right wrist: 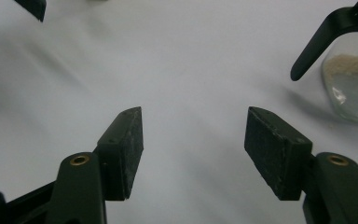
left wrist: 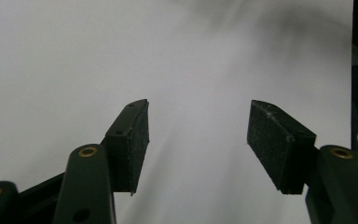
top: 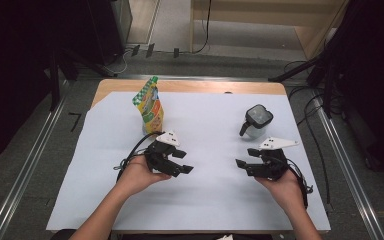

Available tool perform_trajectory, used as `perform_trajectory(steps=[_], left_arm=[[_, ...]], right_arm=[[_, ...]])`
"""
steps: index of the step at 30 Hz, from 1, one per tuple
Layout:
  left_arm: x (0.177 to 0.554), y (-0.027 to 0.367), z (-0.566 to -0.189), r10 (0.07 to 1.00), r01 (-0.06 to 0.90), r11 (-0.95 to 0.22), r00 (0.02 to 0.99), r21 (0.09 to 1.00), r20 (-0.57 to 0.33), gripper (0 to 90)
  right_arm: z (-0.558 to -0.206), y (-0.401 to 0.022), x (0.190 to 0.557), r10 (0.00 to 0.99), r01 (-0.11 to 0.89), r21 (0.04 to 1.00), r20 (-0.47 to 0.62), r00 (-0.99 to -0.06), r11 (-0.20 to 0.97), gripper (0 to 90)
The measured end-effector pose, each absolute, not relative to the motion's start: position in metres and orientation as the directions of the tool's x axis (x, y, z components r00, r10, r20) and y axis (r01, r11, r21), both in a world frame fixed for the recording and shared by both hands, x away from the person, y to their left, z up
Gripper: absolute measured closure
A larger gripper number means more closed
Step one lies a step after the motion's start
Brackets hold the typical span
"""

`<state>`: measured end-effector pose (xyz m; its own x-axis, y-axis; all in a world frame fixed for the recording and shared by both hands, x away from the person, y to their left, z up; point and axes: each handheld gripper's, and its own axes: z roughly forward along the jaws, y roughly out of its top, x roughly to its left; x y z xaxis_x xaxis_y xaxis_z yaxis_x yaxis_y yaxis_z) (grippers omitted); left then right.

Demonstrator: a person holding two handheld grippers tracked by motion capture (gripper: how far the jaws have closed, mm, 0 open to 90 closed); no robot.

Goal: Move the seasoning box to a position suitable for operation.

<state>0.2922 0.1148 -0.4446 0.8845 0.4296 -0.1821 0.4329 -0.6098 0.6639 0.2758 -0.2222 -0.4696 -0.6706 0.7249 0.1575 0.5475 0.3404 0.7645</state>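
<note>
Currently both tools hover low over the white sheet: the left gripper and the right gripper each stand released, jaws apart with nothing between the pads. Nearest the right gripper, the glass jar with black lid and handle stands upright just beyond it. Beyond the left gripper, the green-yellow pouch stands upright near the sheet's far edge.
</note>
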Motion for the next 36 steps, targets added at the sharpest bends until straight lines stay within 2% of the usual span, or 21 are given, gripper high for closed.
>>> perform_trajectory(steps=[4,9,15,21,29,36], left_arm=[[0.292,0.119,-0.443,0.425,0.414,-0.607,0.89,0.678,-0.163,39.6],[0.294,0.122,-0.438,0.438,0.451,-0.569,0.874,0.688,-0.211,39.1],[0.294,0.126,-0.431,0.429,0.436,-0.565,0.88,0.7,-0.202,37.1],[0.295,0.132,-0.428,0.447,0.449,-0.547,0.87,0.707,-0.207,36.2],[0.293,0.135,-0.425,0.467,0.443,-0.571,0.868,0.691,-0.17,34.8],[0.29,0.137,-0.423,0.472,0.45,-0.554,0.863,0.7,-0.181,34.8]], right_arm=[[-0.471,-0.222,0.277,0.725,0.553,0.758,0.159,-0.67,0.346,37.6],[-0.469,-0.223,0.276,0.721,0.541,0.77,0.158,-0.674,0.337,36.4],[-0.464,-0.226,0.274,0.716,0.524,0.783,0.15,-0.682,0.335,36.4],[-0.459,-0.234,0.276,0.734,0.521,0.786,0.131,-0.666,0.333,36.1],[-0.454,-0.255,0.28,0.764,0.535,0.794,0.145,-0.629,0.289,36.1],[-0.454,-0.264,0.296,0.781,0.539,0.801,0.153,-0.605,0.26,36.2]])
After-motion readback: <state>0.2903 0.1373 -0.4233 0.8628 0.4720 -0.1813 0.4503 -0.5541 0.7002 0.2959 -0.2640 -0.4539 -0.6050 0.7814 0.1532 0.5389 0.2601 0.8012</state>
